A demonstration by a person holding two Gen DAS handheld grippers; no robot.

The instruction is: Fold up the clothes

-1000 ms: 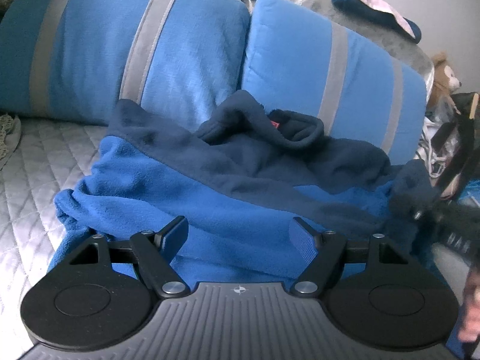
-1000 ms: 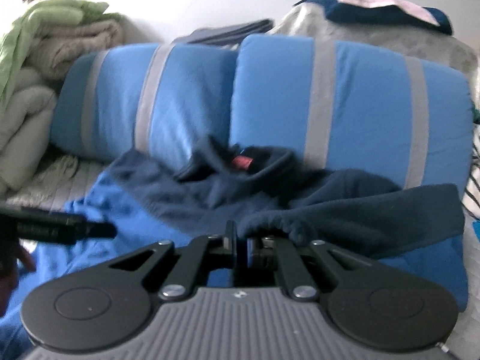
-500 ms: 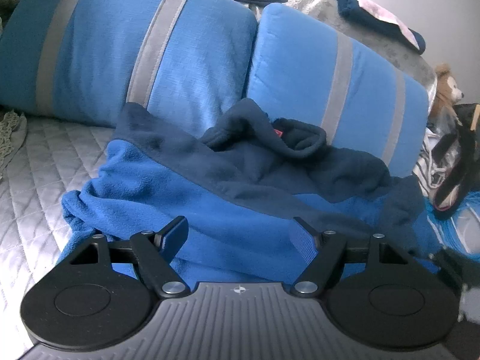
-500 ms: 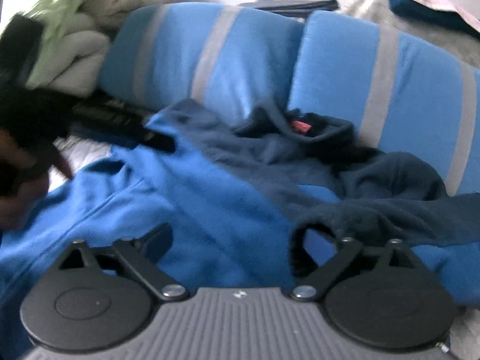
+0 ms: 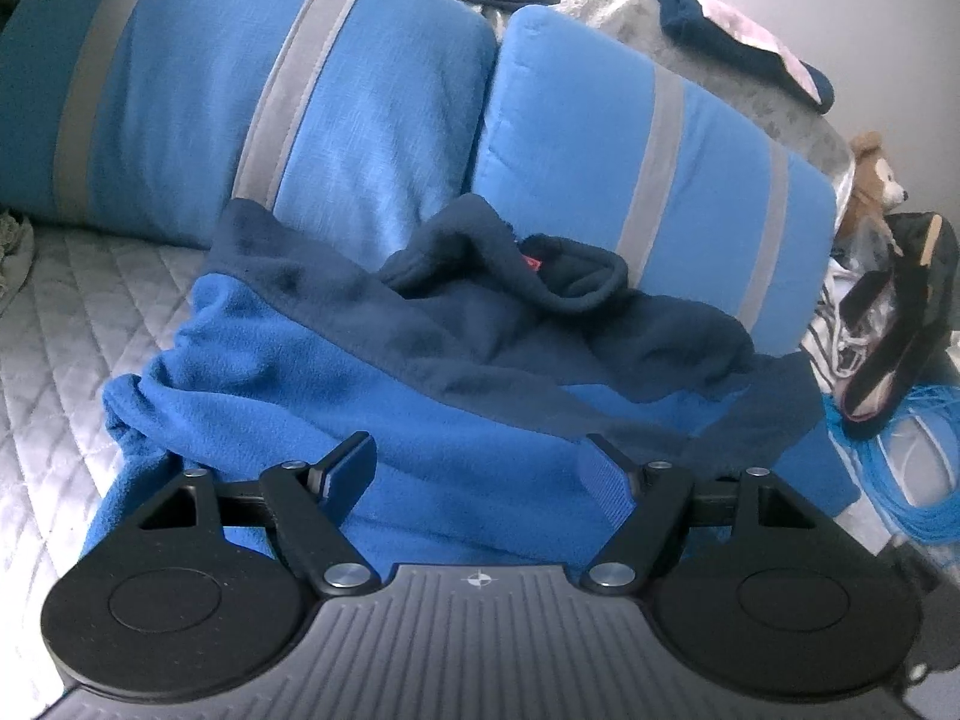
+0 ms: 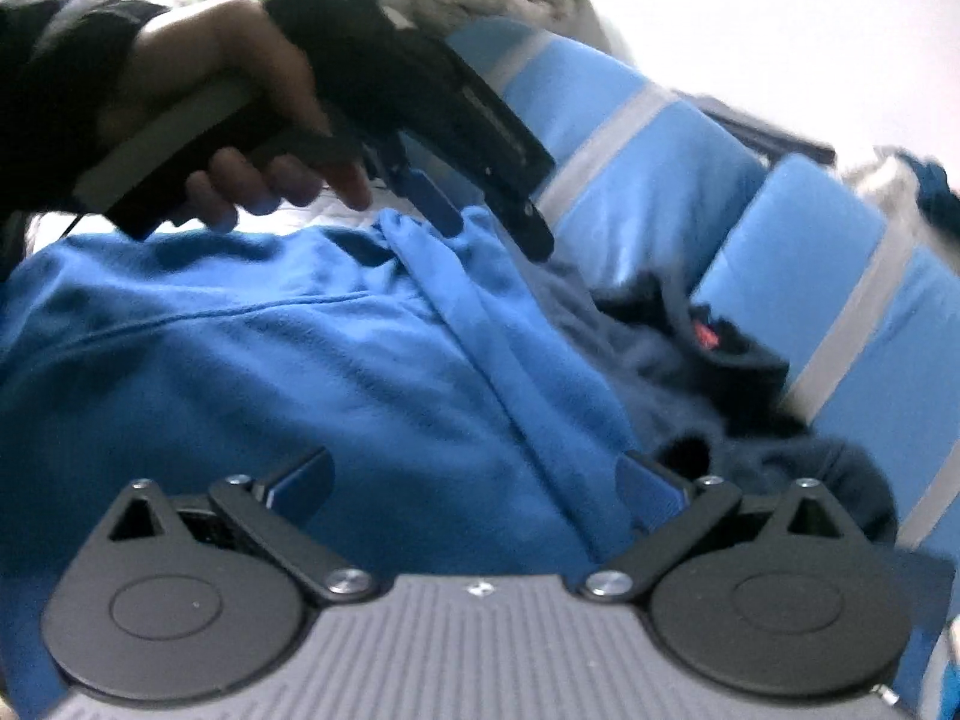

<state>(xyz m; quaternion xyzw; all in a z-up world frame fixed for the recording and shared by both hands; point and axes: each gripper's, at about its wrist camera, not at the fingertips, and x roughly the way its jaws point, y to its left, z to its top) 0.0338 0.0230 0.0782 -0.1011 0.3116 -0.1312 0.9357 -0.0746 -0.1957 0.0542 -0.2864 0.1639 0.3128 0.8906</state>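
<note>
A fleece jacket [image 5: 336,384], bright blue with a navy top and a red tag in its collar [image 5: 531,264], lies crumpled on the bed against two pillows. My left gripper [image 5: 477,465] is open and hovers low over the blue part, with fabric under and between its fingers. The right wrist view shows a hand holding that left gripper [image 6: 495,234], fingertips at a raised fold on the jacket's [image 6: 270,372] far edge. My right gripper [image 6: 474,480] stands wide open over the blue body. A fabric ridge runs between its fingers, and the pads press nothing.
Two blue pillows with grey stripes [image 5: 210,90] [image 5: 600,138] back the jacket. The grey quilted bedspread [image 5: 60,312] shows on the left. Folded clothes [image 5: 720,24] lie behind the pillows. A stuffed bear [image 5: 876,174], bags and a blue cable [image 5: 918,462] crowd the right.
My right gripper opened from shut, let go of the navy sleeve cuff, then rolled and swung left over the blue part. The left gripper stayed put.
</note>
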